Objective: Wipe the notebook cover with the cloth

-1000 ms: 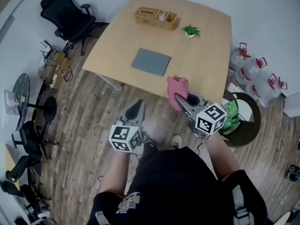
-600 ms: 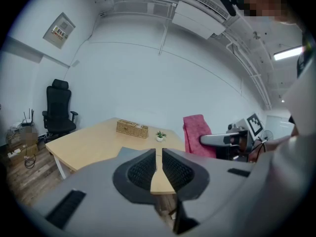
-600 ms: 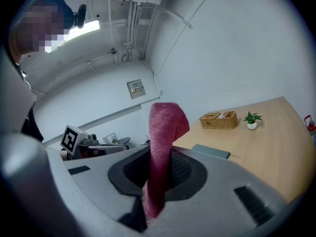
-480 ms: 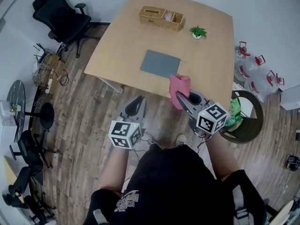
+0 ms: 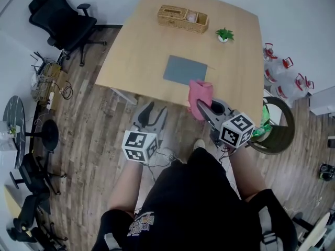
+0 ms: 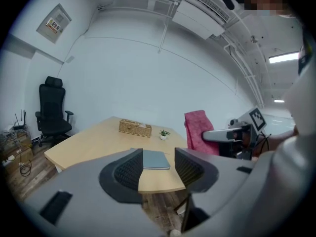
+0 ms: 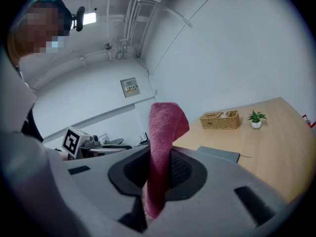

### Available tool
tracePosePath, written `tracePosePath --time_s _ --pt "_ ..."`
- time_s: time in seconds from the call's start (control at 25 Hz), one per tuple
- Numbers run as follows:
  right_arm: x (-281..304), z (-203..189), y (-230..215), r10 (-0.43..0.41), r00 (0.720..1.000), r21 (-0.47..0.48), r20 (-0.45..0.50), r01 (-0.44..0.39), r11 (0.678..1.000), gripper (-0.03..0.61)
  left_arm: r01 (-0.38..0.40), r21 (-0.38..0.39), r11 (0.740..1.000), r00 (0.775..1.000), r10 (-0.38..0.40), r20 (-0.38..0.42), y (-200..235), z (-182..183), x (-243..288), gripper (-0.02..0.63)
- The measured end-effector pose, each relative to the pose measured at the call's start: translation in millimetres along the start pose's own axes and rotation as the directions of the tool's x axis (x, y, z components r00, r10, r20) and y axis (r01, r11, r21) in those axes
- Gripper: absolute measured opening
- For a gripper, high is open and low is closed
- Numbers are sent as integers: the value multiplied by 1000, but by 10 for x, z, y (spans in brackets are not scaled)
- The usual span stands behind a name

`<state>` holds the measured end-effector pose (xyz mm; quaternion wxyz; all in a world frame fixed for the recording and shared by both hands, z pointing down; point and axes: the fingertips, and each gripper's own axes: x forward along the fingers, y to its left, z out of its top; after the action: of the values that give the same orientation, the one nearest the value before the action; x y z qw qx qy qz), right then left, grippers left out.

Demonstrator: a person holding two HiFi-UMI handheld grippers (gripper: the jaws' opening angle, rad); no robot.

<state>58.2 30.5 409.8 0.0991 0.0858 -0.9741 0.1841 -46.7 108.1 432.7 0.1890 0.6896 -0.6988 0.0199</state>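
**Two grippers short of the table — cloth gripped, cover not yet touched**

Both tools are held over the wooden floor, off the near edge of the table (image 5: 141,46). The right gripper (image 5: 200,106) is clamped on the pink cloth (image 5: 199,91), which stands up from between the jaws and droops over at its top. The left gripper (image 5: 157,111) has just been opening its jaws. They stand wide, with nothing between them; the notebook is merely seen beyond the gap.

The grey notebook (image 5: 186,69) lies flat and closed toward the near side of the table, well apart from the wicker basket (image 5: 183,19) and the small plant (image 5: 224,34) at the far side.

The step in hand is judged to be the approach. It would be done well if the right gripper were lowered so that the free fold of cloth, not the hard jaw tips, is laid on the cover. The cover is best wiped in long, overlapping strokes from one edge to the other.

A thin notebook on smooth wood is likely to slide under a push. The open left gripper could therefore be set down on a near corner to pin it, and pressure should be kept light.
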Motion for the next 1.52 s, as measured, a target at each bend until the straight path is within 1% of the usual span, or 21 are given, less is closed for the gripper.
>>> tracePosePath --time_s 0.28,0.56,1.08,1.28,1.52 --pt "210 -12 -88 -1 1000 9 -28 2 1000 66 -13 -32 999 1000 12 -23 197 -79 92 186" --pt "474 13 -409 13 999 38 -46 -12 999 66 -38 -45 998 997 35 -62 385 -118 386 190" --pt "848 243 -1485 2 998 110 -59 5 994 66 -78 -58 995 984 67 -166 686 -91 1403 193" --pt "960 317 -1894 3 998 126 -69 6 992 66 -98 -63 993 969 81 -234 785 -154 1784 195" --pt "1018 360 -2256 11 996 126 -93 1 992 66 -155 -51 987 952 135 -275 1001 -284 2147 201"
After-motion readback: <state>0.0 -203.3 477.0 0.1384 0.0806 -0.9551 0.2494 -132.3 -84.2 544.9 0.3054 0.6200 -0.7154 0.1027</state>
